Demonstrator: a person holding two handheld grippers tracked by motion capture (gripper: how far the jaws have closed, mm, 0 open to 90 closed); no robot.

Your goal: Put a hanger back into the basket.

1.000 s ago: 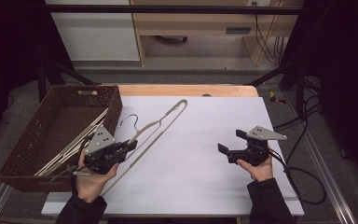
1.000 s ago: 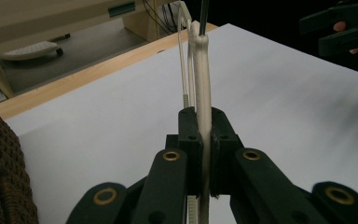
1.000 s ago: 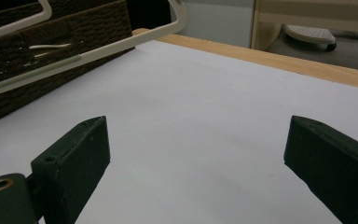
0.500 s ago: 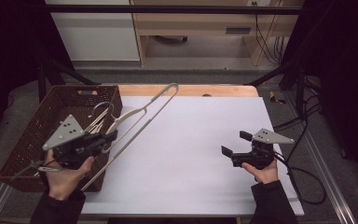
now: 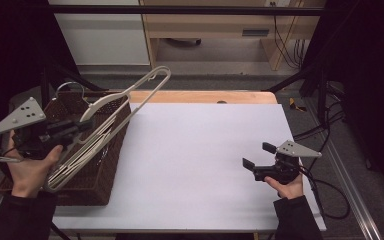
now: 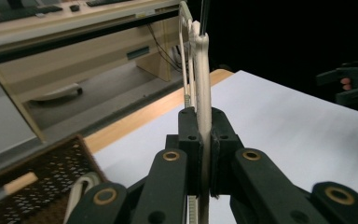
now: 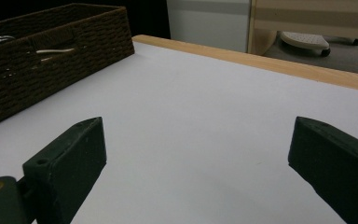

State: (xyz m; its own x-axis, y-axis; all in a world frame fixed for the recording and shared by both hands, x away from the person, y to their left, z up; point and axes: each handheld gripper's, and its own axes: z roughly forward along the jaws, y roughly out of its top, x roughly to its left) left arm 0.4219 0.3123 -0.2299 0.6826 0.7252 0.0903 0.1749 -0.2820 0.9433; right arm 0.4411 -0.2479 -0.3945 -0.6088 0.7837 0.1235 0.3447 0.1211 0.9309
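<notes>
**Guide:** Left gripper (image 5: 82,126) is clamped on a cream hanger (image 5: 125,97), which you hold tilted above the near edge of the basket (image 5: 92,187). Its long end rises up and away over the table's (image 5: 205,150) left side, and its lower end hangs down by your left hand (image 5: 30,170).

**Operator:** And my right?

**Guide:** Right gripper (image 5: 255,161) rests low on the table's right side, well apart from the basket, jaws spread wide with nothing between them.

**Operator:** How do I set this one down well?

**Guide:** My judgement: you are putting the hanger into the basket with the others. Turn it so its length runs along the basket's long side, lower the hanging end first, and let go only once it lies on the pile. Watch the high end, which could catch on the rim.

**Operator:** What does each view add?

**Guide:** Left gripper view shows the grip itself: the pads (image 6: 189,140) press flat on a narrow strip of the hanger (image 6: 204,60), which stands straight up between them. From the high view you cannot judge that contact, but you get the hanger's full tilt and the pale hangers (image 5: 72,165) already in the basket. Right gripper view shows a metal hook (image 7: 0,40) at the basket's (image 7: 51,65) far end
</notes>
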